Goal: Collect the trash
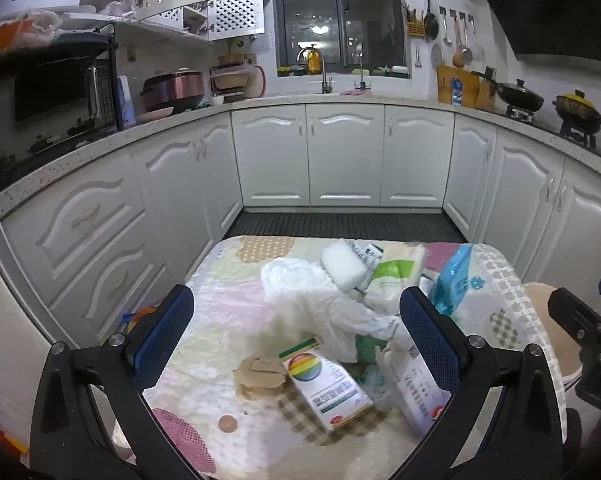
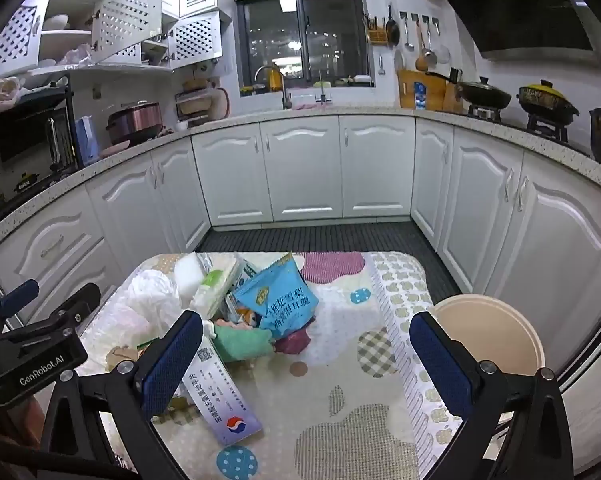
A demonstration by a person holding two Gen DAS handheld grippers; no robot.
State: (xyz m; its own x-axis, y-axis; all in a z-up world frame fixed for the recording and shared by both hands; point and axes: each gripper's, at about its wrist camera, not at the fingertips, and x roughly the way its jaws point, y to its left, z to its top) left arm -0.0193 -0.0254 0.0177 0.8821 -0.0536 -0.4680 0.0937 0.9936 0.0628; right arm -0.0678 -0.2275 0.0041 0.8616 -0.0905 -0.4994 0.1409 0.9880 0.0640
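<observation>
Both grippers, left (image 1: pixel 296 344) and right (image 2: pixel 306 360), hovering jaws spread, holding nothing; probably picking next: medicine box (image 2: pixel 224 396) left of bin (image 2: pixel 488 332).

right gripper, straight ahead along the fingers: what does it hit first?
Probably the blue snack bag atop the trash pile; the right gripper is open, with only bare tablecloth directly between its fingers. Depth is unclear.

Dim, cool indoor light; heavy fisheye bending and dark corners; slight blur.
</observation>
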